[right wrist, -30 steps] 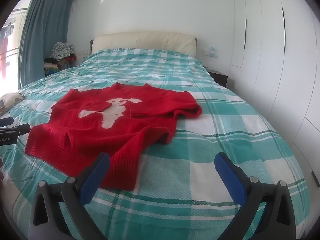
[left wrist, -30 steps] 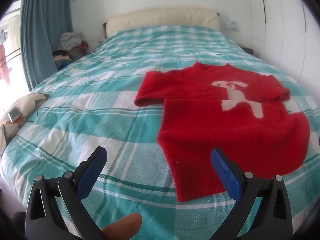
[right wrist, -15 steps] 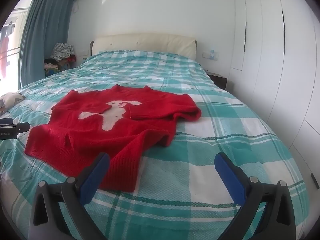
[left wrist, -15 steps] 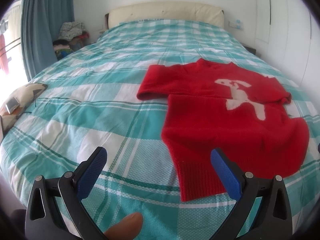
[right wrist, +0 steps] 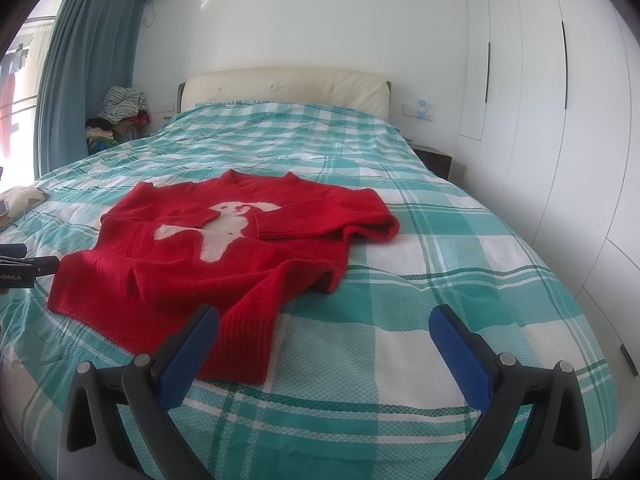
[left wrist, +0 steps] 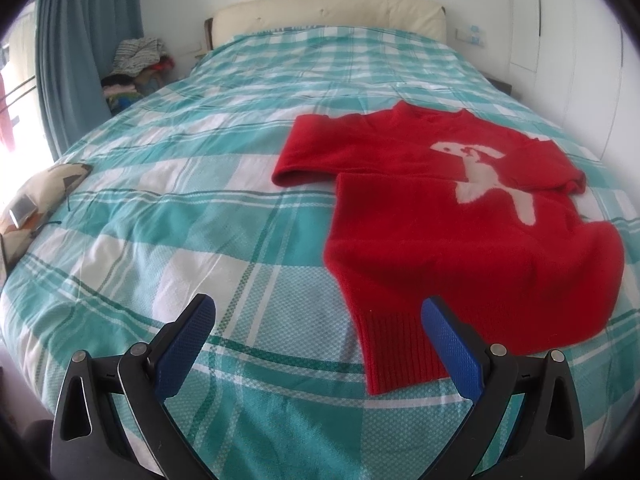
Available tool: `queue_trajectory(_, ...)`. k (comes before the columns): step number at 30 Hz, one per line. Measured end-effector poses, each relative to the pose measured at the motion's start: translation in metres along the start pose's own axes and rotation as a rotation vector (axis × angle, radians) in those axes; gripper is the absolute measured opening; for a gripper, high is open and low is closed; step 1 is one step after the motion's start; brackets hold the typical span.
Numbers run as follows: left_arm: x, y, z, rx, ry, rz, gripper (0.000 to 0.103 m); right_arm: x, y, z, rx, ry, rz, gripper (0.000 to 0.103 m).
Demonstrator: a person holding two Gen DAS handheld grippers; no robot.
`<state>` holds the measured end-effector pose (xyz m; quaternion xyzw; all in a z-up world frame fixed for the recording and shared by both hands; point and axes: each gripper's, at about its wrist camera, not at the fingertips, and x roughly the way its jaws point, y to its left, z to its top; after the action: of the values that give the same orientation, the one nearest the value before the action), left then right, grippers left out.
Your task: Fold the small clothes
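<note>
Reading "nRoboLAI" on left hand-held gripper [right wrist: 24, 270]

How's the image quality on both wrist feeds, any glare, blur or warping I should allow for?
Left wrist: window glare blows out the left edge, the red sweater looks slightly soft, and the bed bulges from fisheye. Right wrist: sharper and evenly lit, sweater crisp, wardrobe doors bowed, corners vignetted black.
</note>
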<state>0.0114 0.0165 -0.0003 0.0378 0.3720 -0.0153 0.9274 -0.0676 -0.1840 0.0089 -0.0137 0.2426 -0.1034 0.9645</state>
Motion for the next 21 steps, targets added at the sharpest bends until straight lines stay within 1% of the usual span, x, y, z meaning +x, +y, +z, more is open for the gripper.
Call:
queue_trajectory(7, -0.0004, -0.0001, -0.0007, 0.013, 0.000, 0.018, 0.103, -0.0004, -0.0008, 0.0004, 0.002, -0.002, -0.003, 0.103)
queue_trajectory(21, -0.0007, 0.0065, -0.0015, -0.010, 0.008, 0.009, 0.103, 0.0007, -0.0016, 0.0004, 0.004, -0.003, -0.005, 0.103)
